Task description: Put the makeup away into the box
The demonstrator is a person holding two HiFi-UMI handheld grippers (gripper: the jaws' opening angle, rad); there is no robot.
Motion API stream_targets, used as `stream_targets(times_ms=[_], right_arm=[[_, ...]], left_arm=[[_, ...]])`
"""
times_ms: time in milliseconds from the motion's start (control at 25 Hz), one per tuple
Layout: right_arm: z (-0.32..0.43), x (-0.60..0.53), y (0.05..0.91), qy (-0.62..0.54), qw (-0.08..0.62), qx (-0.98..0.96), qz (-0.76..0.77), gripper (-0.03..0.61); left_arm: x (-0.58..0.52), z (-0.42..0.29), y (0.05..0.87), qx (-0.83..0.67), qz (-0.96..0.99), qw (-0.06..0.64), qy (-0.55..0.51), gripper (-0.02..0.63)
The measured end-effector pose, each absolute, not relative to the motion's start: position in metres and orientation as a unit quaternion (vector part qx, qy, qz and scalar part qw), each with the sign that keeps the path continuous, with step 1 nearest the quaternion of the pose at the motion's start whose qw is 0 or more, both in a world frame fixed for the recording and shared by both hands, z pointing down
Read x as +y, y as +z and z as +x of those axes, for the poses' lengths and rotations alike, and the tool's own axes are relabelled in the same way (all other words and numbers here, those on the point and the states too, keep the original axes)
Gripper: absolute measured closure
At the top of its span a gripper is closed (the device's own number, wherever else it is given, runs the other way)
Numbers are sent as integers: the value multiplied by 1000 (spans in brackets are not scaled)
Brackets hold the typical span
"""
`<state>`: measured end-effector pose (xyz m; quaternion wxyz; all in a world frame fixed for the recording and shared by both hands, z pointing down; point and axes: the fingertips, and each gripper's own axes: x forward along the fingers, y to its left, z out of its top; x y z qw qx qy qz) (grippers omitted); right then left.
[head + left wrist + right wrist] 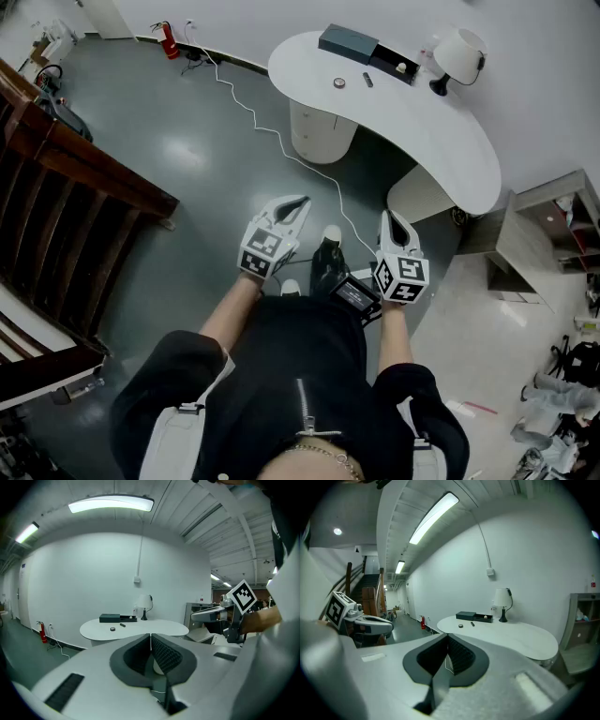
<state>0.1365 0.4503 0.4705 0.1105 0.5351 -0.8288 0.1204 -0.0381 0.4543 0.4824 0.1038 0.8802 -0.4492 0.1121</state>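
Far ahead stands a white curved table. On it lie a dark box with an open tray beside it, a small round compact and a short dark stick. My left gripper and right gripper are held at waist height, well short of the table, both shut and empty. In the left gripper view the jaws meet, with the box and compact far beyond. The right gripper likewise points at the box, compact and stick.
A white lamp stands at the table's right end. A white cable snakes over the grey floor toward a red fire extinguisher. A wooden railing runs along the left; a grey shelf unit is at the right.
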Motion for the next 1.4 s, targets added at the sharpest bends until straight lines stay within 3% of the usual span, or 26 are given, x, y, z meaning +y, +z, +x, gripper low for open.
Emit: stream_targets(times_ms=[1400], right_arm=[[115, 407, 463, 117, 107, -828, 538, 572]], left_arm=[[413, -54, 476, -433, 890, 99, 99, 600]])
